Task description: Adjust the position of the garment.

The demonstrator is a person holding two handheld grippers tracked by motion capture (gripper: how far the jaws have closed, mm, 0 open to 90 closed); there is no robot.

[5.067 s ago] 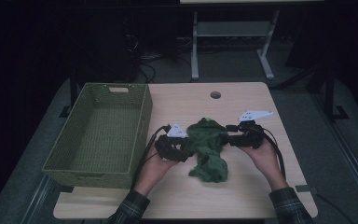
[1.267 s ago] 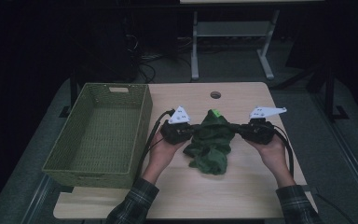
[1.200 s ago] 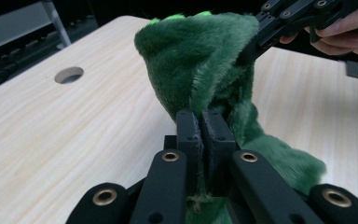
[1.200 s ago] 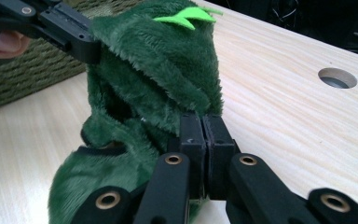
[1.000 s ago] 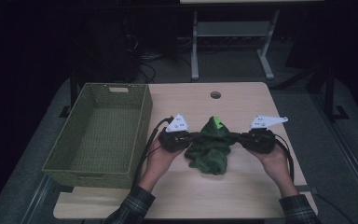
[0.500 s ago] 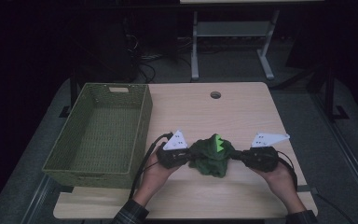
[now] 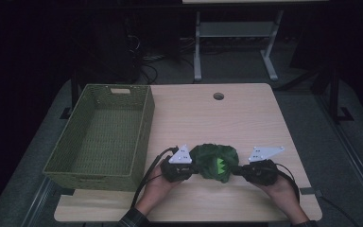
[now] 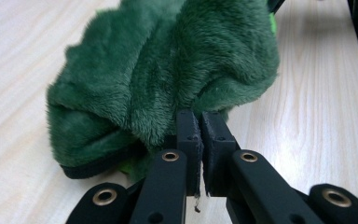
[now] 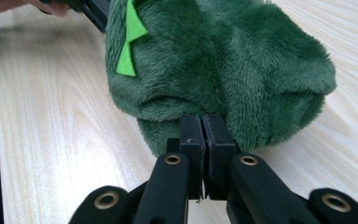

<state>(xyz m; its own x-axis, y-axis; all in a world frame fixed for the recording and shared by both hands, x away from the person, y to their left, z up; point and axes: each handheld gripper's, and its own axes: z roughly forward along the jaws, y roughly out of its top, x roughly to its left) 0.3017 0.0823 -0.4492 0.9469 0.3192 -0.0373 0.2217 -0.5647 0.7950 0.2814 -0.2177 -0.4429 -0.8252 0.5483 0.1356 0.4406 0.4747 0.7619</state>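
A dark green fleece garment (image 7: 214, 161) with bright green felt spikes lies bunched on the wooden table (image 7: 208, 113) near its front edge. My left gripper (image 7: 193, 169) pinches its left side and my right gripper (image 7: 238, 170) pinches its right side. In the left gripper view the black jaws are closed together on the fleece (image 8: 168, 74), with the left gripper (image 8: 201, 123) at the fabric's lower edge. In the right gripper view the right gripper (image 9: 203, 127) is likewise shut on a fold of the fleece (image 9: 223, 60), beside a light green spike (image 9: 129, 44).
A green woven basket (image 7: 99, 137) stands on the table's left half, nothing inside it. A round cable hole (image 7: 218, 96) sits near the far edge. Behind the table stands a metal frame (image 7: 231, 42) on a dark floor.
Both hands have come toward the table's front edge and lower, bringing the garment with them. It was stretched wide between the grippers; now it is folded into a compact bundle on the table.
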